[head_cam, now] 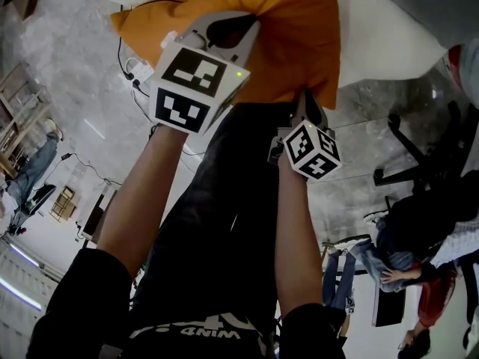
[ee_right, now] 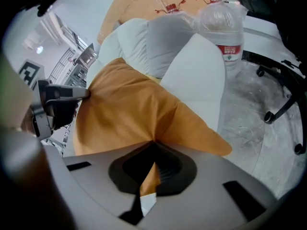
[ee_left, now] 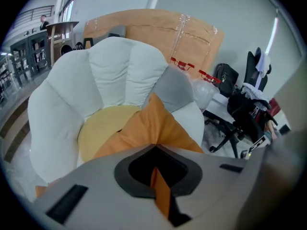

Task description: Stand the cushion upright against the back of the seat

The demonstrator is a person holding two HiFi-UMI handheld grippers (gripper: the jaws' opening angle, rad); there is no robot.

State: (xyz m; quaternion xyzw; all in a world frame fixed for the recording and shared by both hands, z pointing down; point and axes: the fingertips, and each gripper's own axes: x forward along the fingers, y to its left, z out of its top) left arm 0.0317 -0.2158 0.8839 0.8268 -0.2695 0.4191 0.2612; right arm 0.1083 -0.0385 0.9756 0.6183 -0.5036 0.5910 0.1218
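Note:
An orange cushion (head_cam: 292,36) lies across the front of a white petal-shaped seat (ee_left: 115,75) with a round yellow centre (ee_left: 103,128). The seat's padded back rises behind the cushion (ee_left: 153,126). My left gripper (ee_left: 156,169) is shut on the cushion's near edge, with a fold of orange cloth pinched between the jaws. My right gripper (ee_right: 151,164) is shut on the same cushion (ee_right: 129,109) further right, near its corner. In the head view the left gripper (head_cam: 224,30) and the right gripper (head_cam: 307,99) both reach up to the cushion's lower edge. The left gripper (ee_right: 53,104) shows at the left of the right gripper view.
Two large water bottles (ee_right: 225,28) stand behind the seat beside a flattened cardboard box (ee_left: 158,30). An office chair's wheeled base (ee_right: 283,104) stands on the marbled floor to the right. A cable (head_cam: 131,69) runs along the floor at left. People (head_cam: 404,260) sit to the right.

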